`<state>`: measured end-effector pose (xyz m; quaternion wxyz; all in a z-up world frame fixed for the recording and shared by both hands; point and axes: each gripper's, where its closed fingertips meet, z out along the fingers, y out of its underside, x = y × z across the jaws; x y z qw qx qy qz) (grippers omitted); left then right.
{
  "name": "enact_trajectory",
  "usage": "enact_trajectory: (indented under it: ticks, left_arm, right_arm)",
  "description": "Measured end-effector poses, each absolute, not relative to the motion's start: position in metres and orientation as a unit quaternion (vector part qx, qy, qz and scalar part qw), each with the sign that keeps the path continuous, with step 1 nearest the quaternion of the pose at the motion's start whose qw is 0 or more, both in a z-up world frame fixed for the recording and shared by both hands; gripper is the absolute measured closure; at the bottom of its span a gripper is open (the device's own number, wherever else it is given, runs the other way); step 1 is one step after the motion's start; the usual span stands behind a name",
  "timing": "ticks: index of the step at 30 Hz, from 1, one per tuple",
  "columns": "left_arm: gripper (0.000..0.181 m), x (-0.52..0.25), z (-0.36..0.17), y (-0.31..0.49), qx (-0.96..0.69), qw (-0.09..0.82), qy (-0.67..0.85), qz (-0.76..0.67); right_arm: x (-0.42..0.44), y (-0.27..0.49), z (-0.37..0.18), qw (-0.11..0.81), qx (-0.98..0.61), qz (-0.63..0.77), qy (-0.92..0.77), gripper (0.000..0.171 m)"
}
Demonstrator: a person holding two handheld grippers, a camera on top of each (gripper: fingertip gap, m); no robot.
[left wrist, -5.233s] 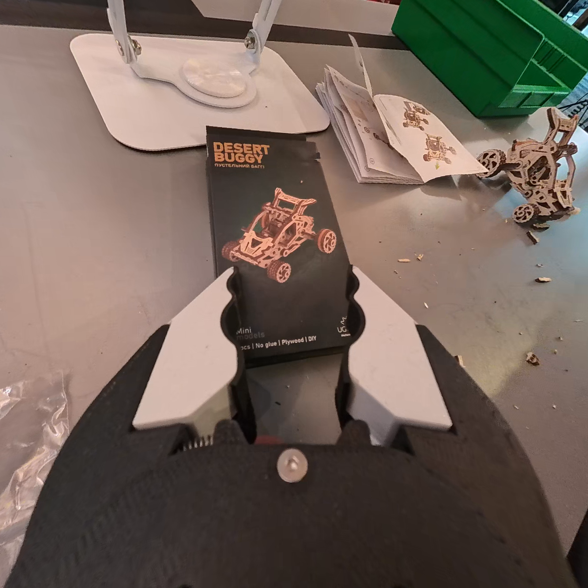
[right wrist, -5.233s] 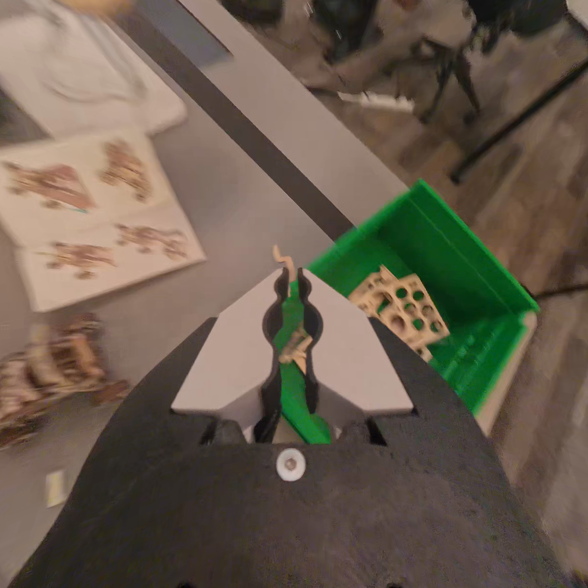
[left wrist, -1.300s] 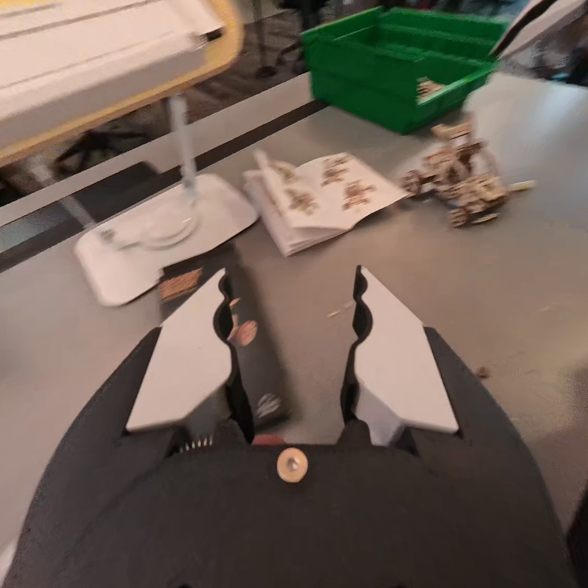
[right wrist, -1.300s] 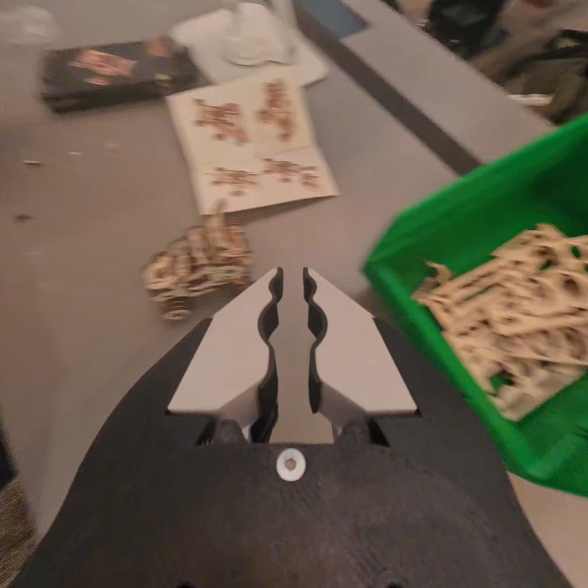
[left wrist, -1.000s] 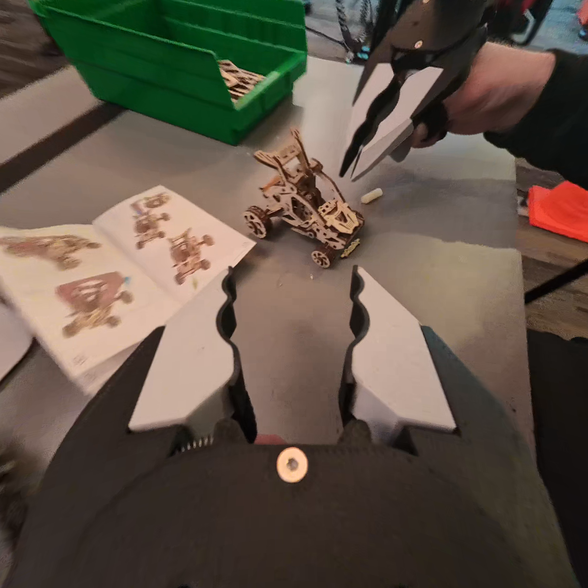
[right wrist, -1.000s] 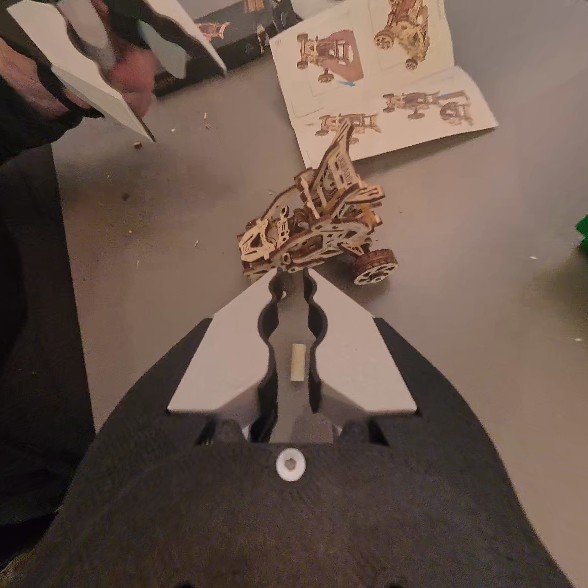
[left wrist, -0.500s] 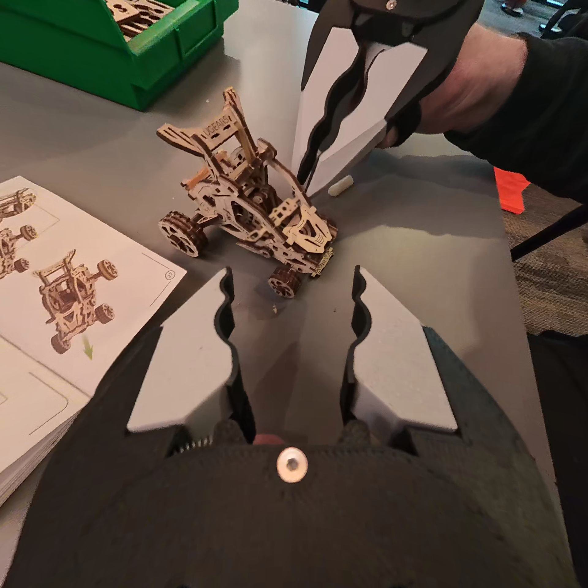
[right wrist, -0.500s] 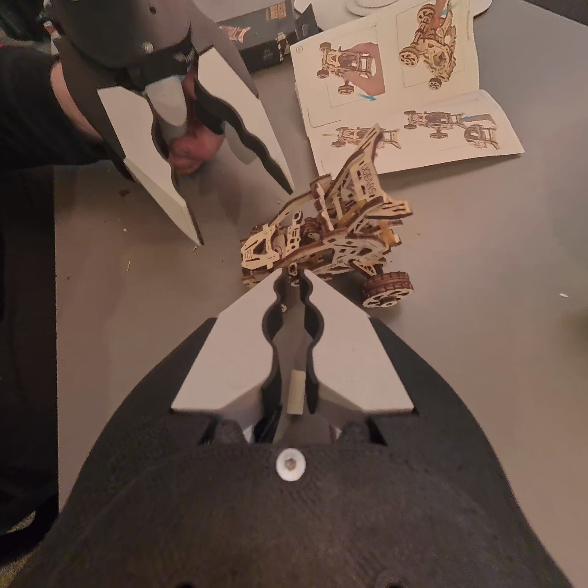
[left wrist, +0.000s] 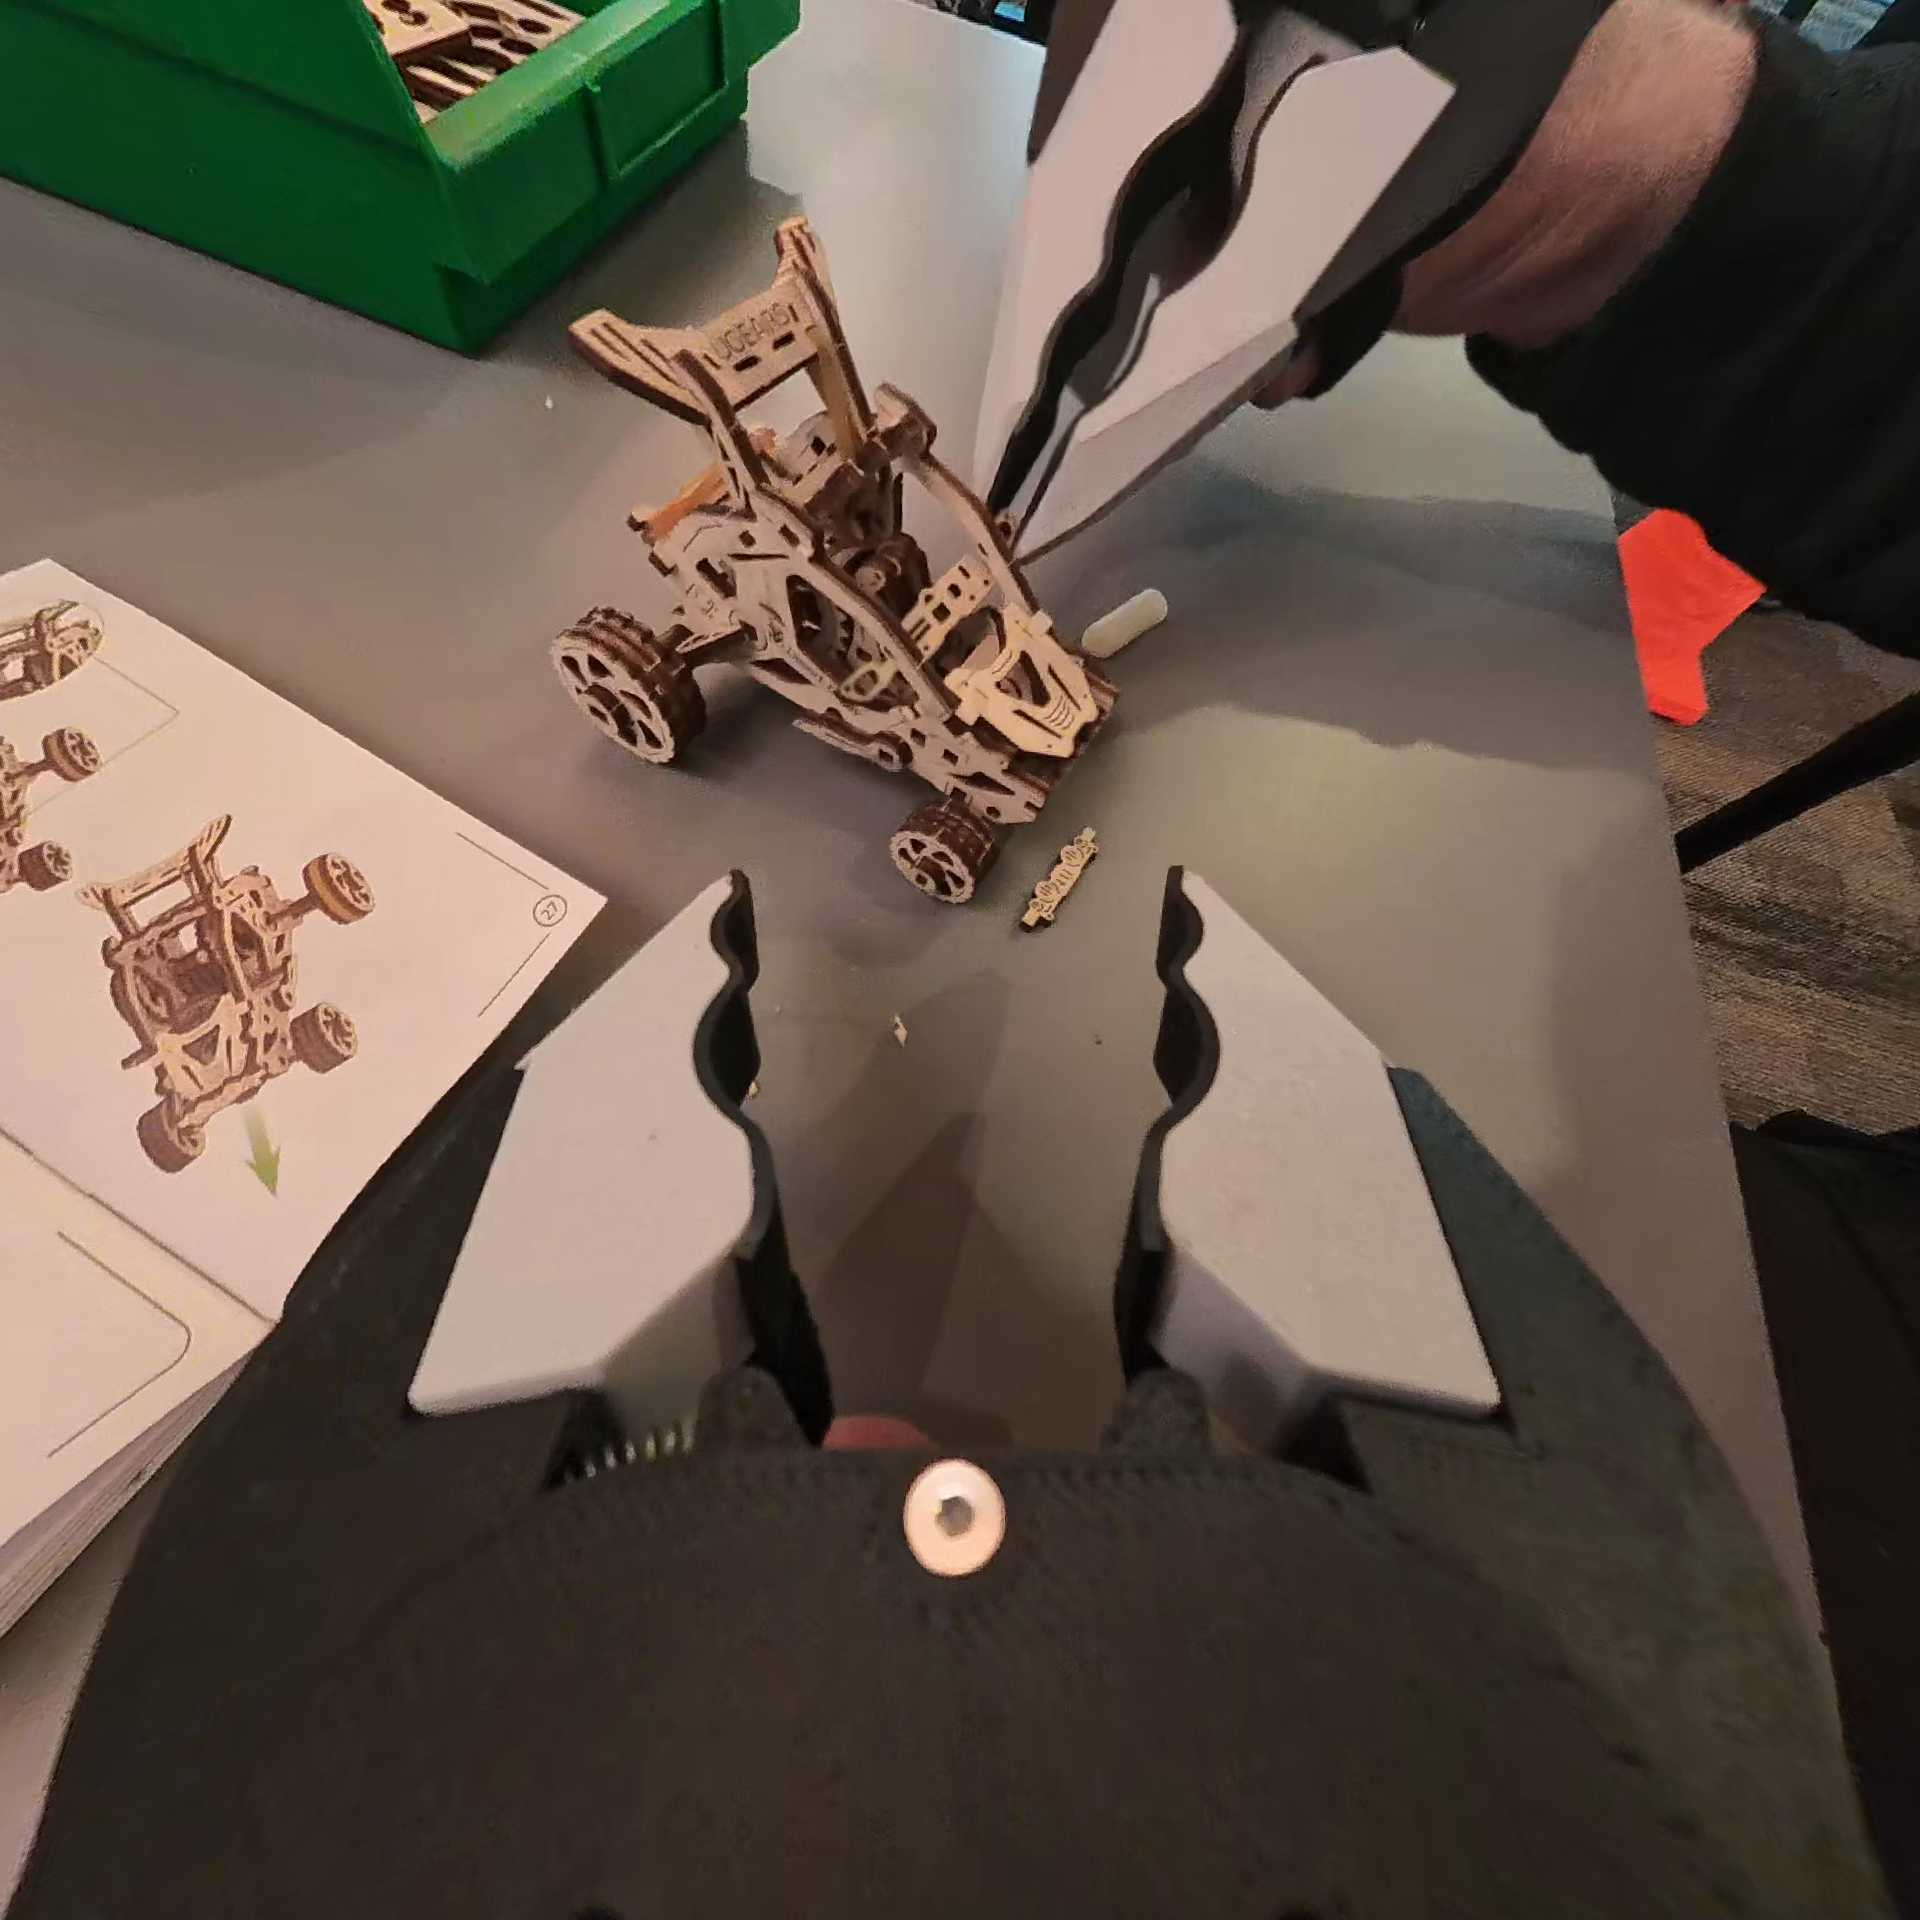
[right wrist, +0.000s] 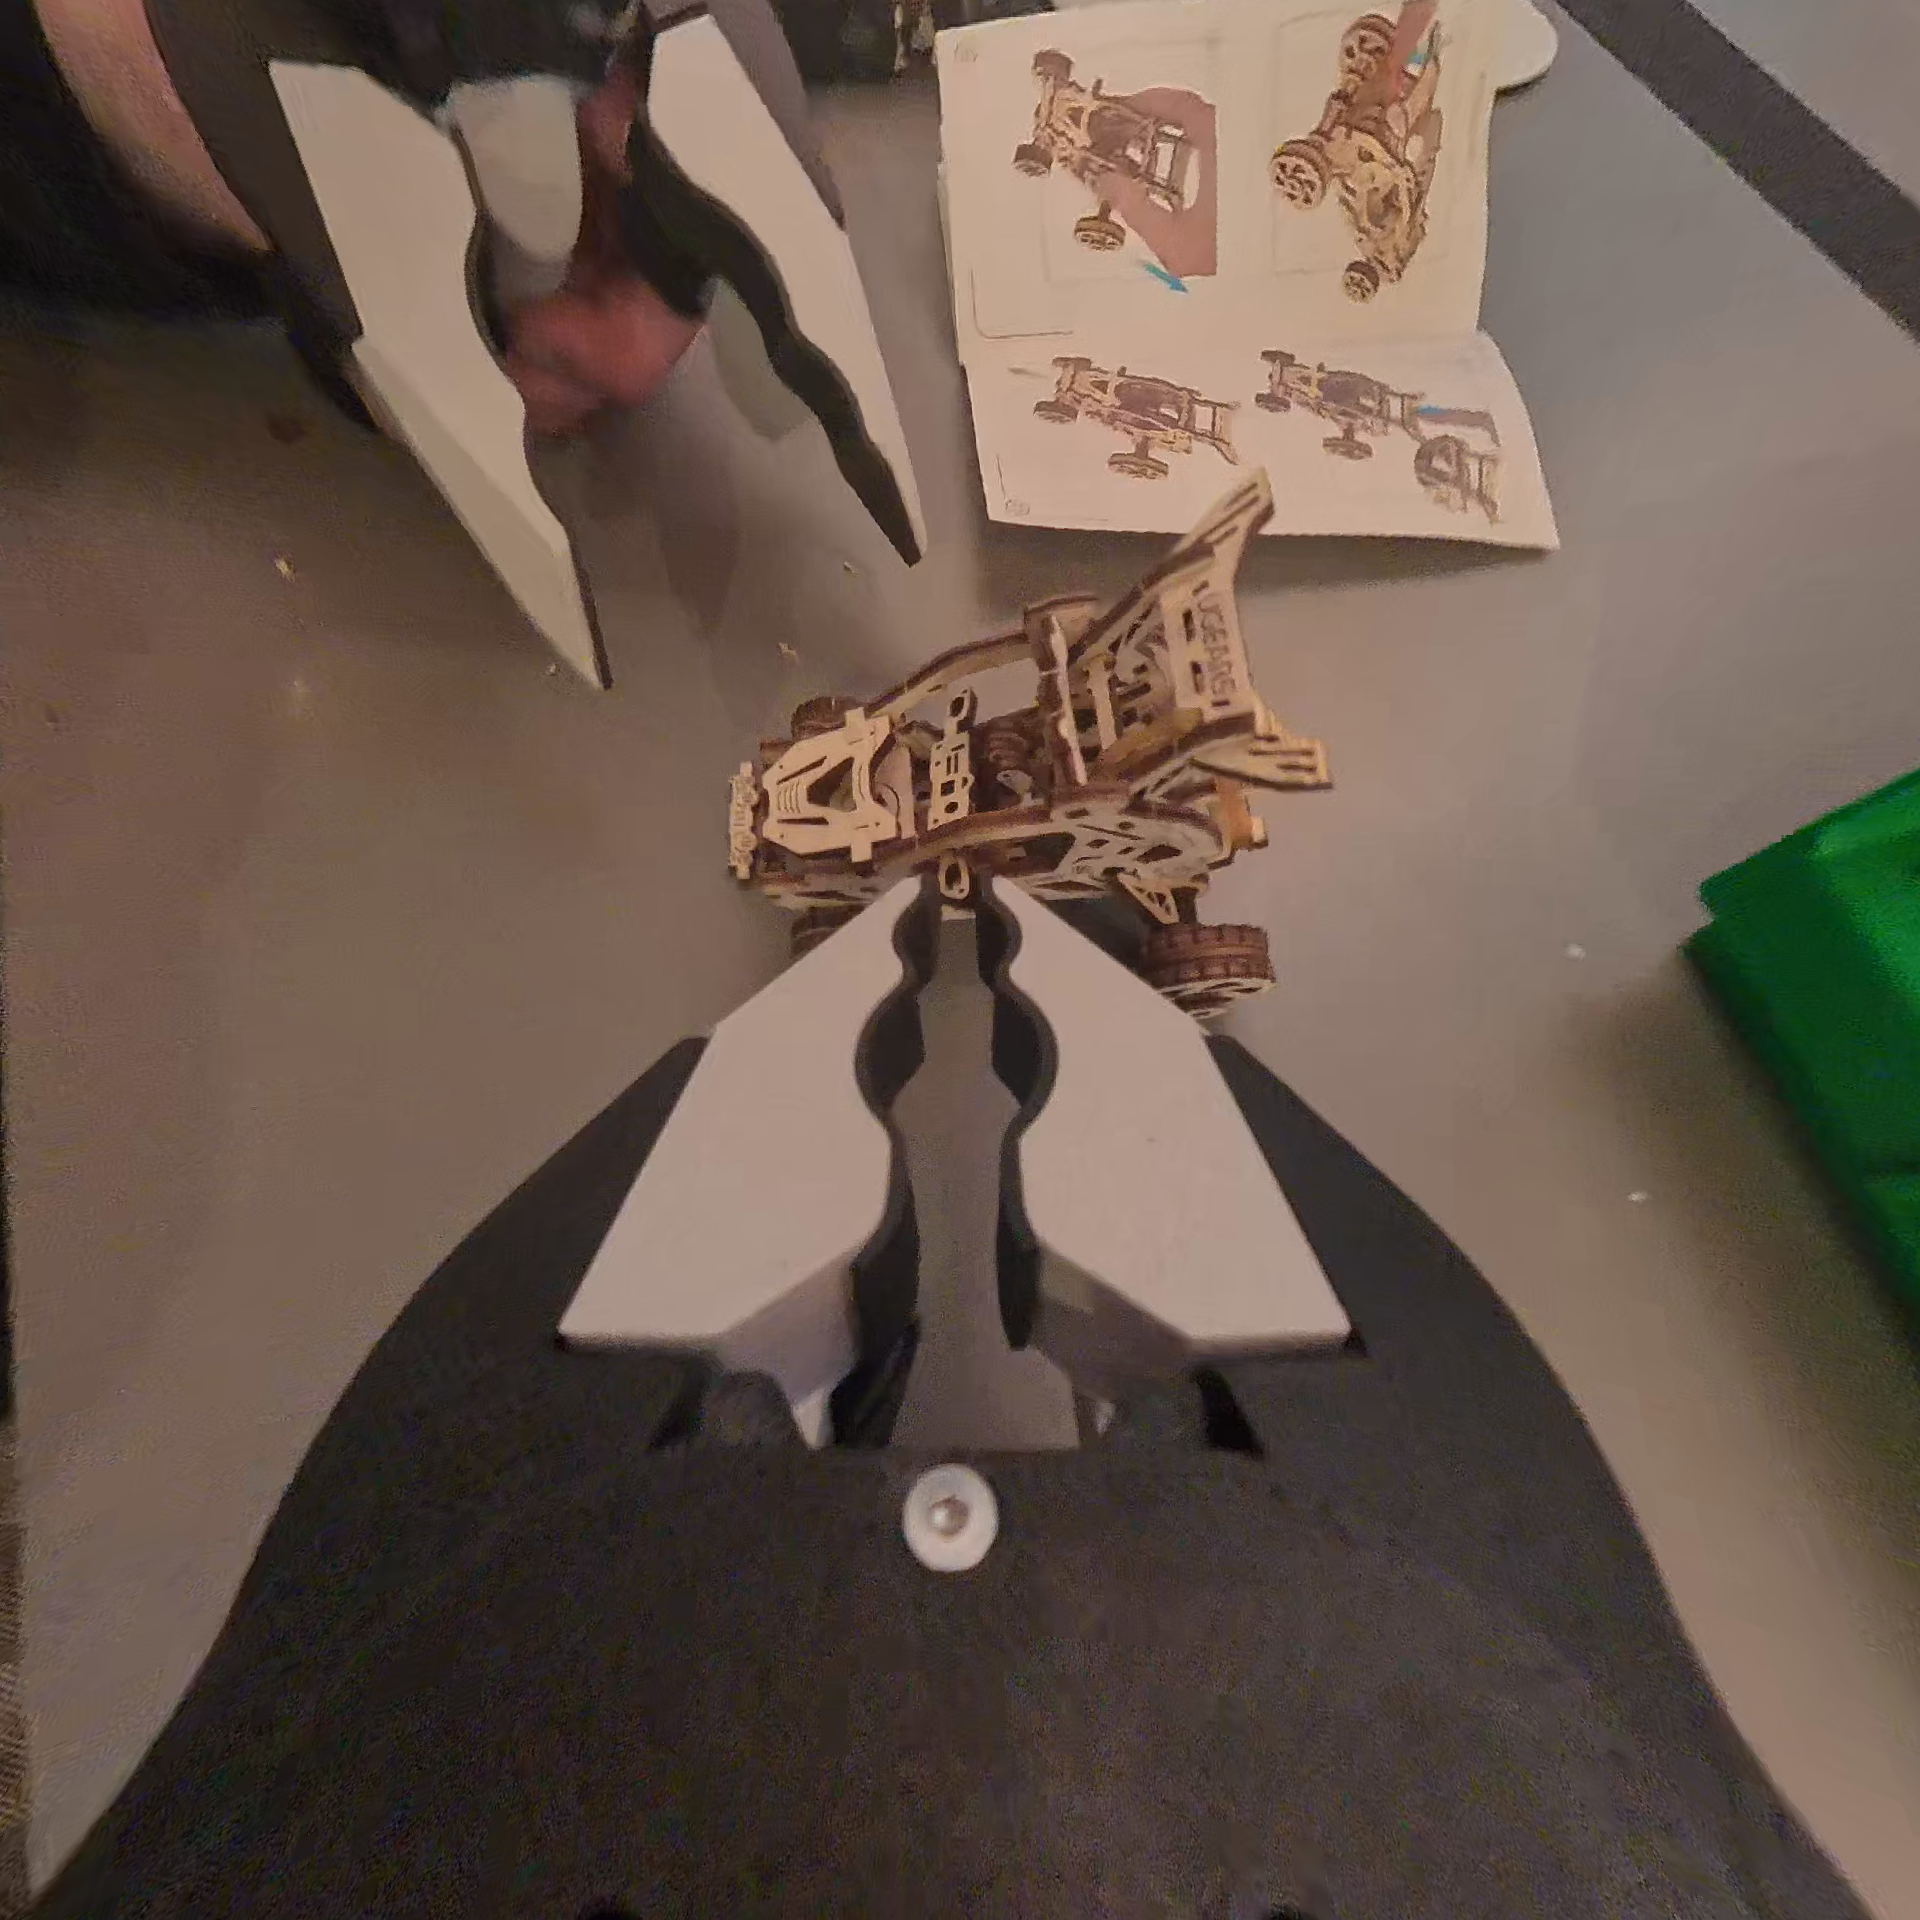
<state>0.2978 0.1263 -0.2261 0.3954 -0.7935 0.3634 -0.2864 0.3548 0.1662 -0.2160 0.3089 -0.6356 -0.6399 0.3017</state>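
The left gripper [left wrist: 951, 894] has its fingers spread wide with nothing between them, hovering low over the grey table [left wrist: 312, 499]. Just ahead of its fingertips stands a small wooden model buggy [left wrist: 831, 613], nose pointing toward the gripper's right finger, one front wheel close to the gap. A tiny wooden strip [left wrist: 1060, 878] lies flat on the table just ahead of the right fingertip, beside that wheel. To the gripper's left lies an open instruction booklet [left wrist: 260, 935] with drawings of the buggy, its corner touching the left finger's outer edge in this view. Farther ahead and to the left sits a green plastic bin [left wrist: 436, 177] holding wooden sheets. Beyond the buggy, a short pale cylinder [left wrist: 1127, 618] rests on the table. The right gripper [right wrist: 951, 904] has its fingers drawn narrow, only a slim gap between them, and their tips sit against the buggy's near side; whether they pinch a part of the frame I cannot tell. From that view the buggy [right wrist: 1029, 769] is right in front of the fingertips, the booklet [right wrist: 1247, 312] is well beyond it, and the green bin [right wrist: 1829, 987] is off to the right. A hand [left wrist: 1579, 197] grips the right gripper's handle.
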Motion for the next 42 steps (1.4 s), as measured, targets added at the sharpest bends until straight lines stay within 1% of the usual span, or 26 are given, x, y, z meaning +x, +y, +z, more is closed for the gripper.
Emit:
enact_trajectory:
  ticks: [1,8,12,16,23,27,30,34,35,36,37,40,42]
  left_arm:
    - [0.105,0.298,-0.227,0.127,-0.794,0.394,0.365,-0.284]
    - [0.104,0.299,-0.231,0.127,-0.799,0.387,0.37,-0.274]
    - [0.105,0.298,-0.23,0.128,-0.8,0.387,0.365,-0.277]
    - [0.105,0.298,-0.231,0.128,-0.801,0.386,0.365,-0.277]
    - [0.105,0.297,-0.231,0.128,-0.802,0.386,0.361,-0.279]
    - [0.105,0.296,-0.231,0.129,-0.803,0.385,0.359,-0.279]
    - [0.104,0.297,-0.233,0.128,-0.805,0.381,0.362,-0.276]
    - [0.104,0.298,-0.236,0.128,-0.807,0.376,0.368,-0.266]
    - [0.104,0.298,-0.236,0.128,-0.807,0.377,0.369,-0.265]
    - [0.104,0.298,-0.235,0.128,-0.807,0.378,0.369,-0.264]
    - [0.105,0.297,-0.235,0.128,-0.806,0.38,0.368,-0.265]
    - [0.104,0.296,-0.232,0.129,-0.804,0.385,0.36,-0.274]
    - [0.104,0.296,-0.229,0.129,-0.802,0.388,0.355,-0.285]
  right_arm:
    - [0.354,0.167,-0.215,0.315,-0.624,0.289,-0.655,0.168]
    - [0.361,0.18,-0.218,0.359,-0.541,0.157,-0.744,0.167]
    - [0.369,0.18,-0.22,0.359,-0.555,0.187,-0.726,0.168]
    - [0.381,0.181,-0.219,0.341,-0.601,0.253,-0.677,0.168]
    - [0.415,0.184,-0.205,0.325,-0.611,0.264,-0.672,0.168]
    - [0.43,0.212,-0.18,0.353,-0.628,0.243,-0.65,0.168]
    - [0.433,0.258,-0.157,0.393,-0.662,0.21,-0.602,0.168]
    - [0.433,0.326,-0.152,0.407,-0.708,0.145,-0.558,0.167]
    - [0.435,0.344,-0.155,0.409,-0.724,0.117,-0.542,0.153]
    - [0.436,0.356,-0.16,0.401,-0.739,0.101,-0.531,0.123]
    - [0.437,0.362,-0.164,0.392,-0.748,0.095,-0.527,0.119]
    - [0.43,0.348,-0.151,0.417,-0.731,0.09,-0.533,0.131]
    - [0.408,0.302,-0.132,0.437,-0.687,0.132,-0.565,0.142]
